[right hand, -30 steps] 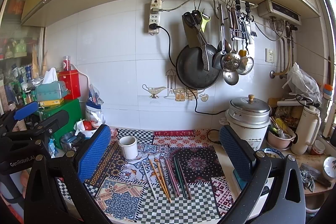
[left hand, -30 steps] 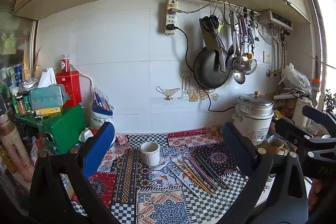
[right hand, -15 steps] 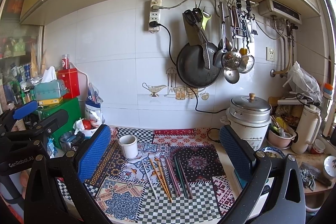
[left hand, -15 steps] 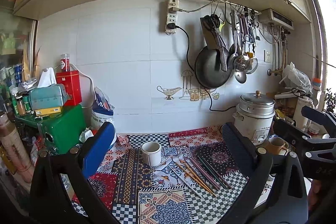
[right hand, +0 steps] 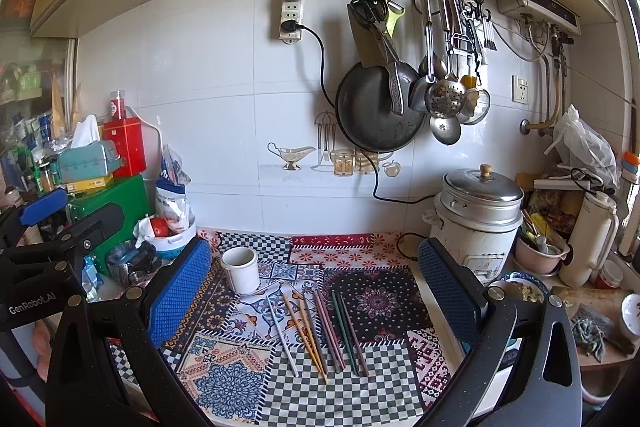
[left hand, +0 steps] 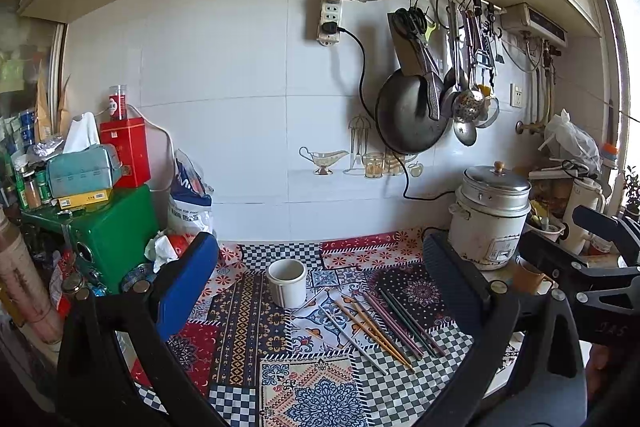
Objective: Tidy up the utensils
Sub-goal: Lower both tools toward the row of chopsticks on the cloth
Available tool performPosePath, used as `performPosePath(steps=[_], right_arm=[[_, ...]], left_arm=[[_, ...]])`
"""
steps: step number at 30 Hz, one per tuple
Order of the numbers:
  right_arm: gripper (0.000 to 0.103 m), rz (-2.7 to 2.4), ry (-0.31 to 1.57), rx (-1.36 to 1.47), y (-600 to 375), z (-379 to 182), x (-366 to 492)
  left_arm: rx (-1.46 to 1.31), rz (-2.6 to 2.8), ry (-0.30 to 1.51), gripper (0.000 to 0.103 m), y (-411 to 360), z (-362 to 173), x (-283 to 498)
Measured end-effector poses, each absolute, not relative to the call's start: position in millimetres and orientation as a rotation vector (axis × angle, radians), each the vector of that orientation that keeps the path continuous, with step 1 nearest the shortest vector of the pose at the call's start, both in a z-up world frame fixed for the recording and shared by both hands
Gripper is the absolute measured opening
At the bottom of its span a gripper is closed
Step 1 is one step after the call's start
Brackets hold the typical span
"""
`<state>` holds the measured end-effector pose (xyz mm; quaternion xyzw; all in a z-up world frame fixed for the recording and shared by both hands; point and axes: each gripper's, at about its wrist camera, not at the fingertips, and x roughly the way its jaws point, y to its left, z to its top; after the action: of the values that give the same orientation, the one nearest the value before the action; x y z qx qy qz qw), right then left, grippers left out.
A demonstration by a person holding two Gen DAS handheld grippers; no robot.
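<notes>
Several chopsticks (left hand: 380,323) in white, tan, pink and dark green lie side by side on a patterned cloth (left hand: 312,387); they also show in the right wrist view (right hand: 320,327). A white cup (left hand: 287,282) stands upright and empty just behind and left of them, also in the right wrist view (right hand: 241,269). My left gripper (left hand: 320,287) is open and empty, held above the counter's front. My right gripper (right hand: 316,295) is open and empty, likewise raised above the front. Each gripper shows at the other view's edge.
A white rice cooker (right hand: 476,215) stands at the right rear, with a thermos (right hand: 588,239) and bowls beyond. A green box (left hand: 108,231), red tin and bags crowd the left. A pan (right hand: 376,107) and ladles hang on the tiled wall.
Both grippers have shifted only slightly; the views have drifted a little. The chopsticks and cup have not moved.
</notes>
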<state>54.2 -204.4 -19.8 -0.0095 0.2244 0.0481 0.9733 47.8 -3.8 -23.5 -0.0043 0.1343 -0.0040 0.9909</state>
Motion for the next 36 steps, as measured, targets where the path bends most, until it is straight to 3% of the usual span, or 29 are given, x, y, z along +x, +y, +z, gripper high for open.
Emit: performPosePath(steps=[13,23,36], right_arm=[[0.103,0.045,0.677,-0.033,-229,-91,130],[0.103,-0.009,0.964,-0.086,-260,-178,201],[0.103,0.036,1.175,-0.132,-268,-261,273]], left_arm=[[-0.054,0.022,0.496,0.103,-4,-89,142],[-0.105,0.021,0.805,0.103,-3,-177,236],[-0.079,0.068,1.111,0.102,-17,-284,330]])
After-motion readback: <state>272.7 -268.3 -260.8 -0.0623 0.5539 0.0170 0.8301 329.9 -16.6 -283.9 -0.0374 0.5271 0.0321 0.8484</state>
